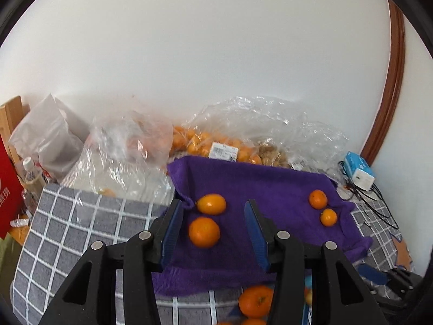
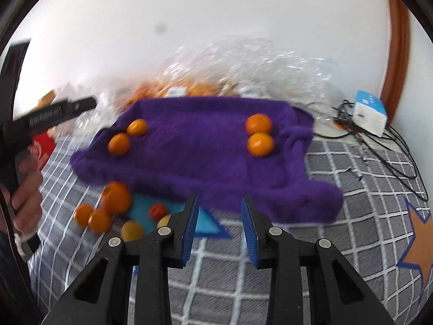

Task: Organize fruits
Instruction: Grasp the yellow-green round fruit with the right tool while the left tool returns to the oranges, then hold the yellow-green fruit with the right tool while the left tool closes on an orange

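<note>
Resting on a purple towel [image 1: 270, 189] are four small oranges, split into two pairs. The left pair [image 1: 207, 219] sits near the towel's left edge: one fruit slightly oval with a glossy highlight, the other rounder and just in front of it, close to touching. The right pair [image 1: 322, 207] lies toward the towel's right edge, well apart from the first; in the right wrist view these two touch each other. All four are bright orange with smooth, shiny peel.

The towel is spread over a grey checked cloth [image 1: 81, 224]. More oranges [image 2: 105, 208] lie loose on that cloth in front of the towel's near-left corner, beside a blue patch [image 2: 140, 208] bearing a reddish fruit and two yellowish ones.

The left hand-held gripper [image 1: 213, 233] hovers over the left pair, its blue-padded jaws apart and empty. The right hand-held gripper [image 2: 219, 233] is likewise released, jaws narrowly parted with nothing between them, above the towel's near edge. Behind the towel, clear plastic bags [image 1: 243, 135] hold many more oranges.
</note>
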Available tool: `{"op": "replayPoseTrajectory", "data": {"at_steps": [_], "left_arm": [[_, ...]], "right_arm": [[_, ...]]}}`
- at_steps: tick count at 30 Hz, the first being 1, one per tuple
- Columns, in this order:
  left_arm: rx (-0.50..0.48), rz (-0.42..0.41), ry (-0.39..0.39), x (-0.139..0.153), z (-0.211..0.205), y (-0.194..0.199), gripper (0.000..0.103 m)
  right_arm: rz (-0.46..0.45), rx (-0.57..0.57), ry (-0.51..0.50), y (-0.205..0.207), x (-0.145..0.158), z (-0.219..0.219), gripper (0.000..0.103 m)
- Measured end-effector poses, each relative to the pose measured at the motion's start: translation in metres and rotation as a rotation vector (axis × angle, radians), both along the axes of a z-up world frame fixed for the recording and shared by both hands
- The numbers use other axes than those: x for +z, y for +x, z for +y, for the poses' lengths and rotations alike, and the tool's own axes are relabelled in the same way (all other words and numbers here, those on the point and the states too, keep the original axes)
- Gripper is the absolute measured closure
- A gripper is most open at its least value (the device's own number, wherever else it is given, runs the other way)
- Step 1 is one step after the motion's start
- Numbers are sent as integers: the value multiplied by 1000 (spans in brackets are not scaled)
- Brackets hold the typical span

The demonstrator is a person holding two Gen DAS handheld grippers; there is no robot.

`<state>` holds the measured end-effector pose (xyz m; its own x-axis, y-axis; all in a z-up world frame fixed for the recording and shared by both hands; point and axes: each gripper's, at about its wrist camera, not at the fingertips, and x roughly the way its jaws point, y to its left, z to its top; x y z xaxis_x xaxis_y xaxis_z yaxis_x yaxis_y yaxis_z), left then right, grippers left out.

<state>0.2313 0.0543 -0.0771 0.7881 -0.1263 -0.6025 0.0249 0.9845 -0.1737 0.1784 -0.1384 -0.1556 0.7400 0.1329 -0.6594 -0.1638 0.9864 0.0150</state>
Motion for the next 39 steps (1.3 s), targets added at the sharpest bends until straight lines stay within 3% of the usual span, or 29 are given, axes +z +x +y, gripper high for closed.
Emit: {"op": "replayPoseTrajectory", "data": {"at_steps": [13,17,20,28,35,39], "left_arm": [[41,144,-42,-55,45,-65,58],[45,164,-57,-65,46,-76,58],[27,171,-62,-67,43,-83,58],[-82,180,-93,-68,24,-86,58],[-120,218,-124,-78,10,-75,59],[-110,239,-88,-85,1,-66,67]], "right_arm": [[108,115,-39,15,-36,40,71],[115,113,-41,17,-42,41,79],[98,110,-38,15,-41,40,79],[-7,56,-41,-6,-18,2,79],[43,15,-21,0,-31,-35,79],[77,7,11,6,-37,-41,79]]}}
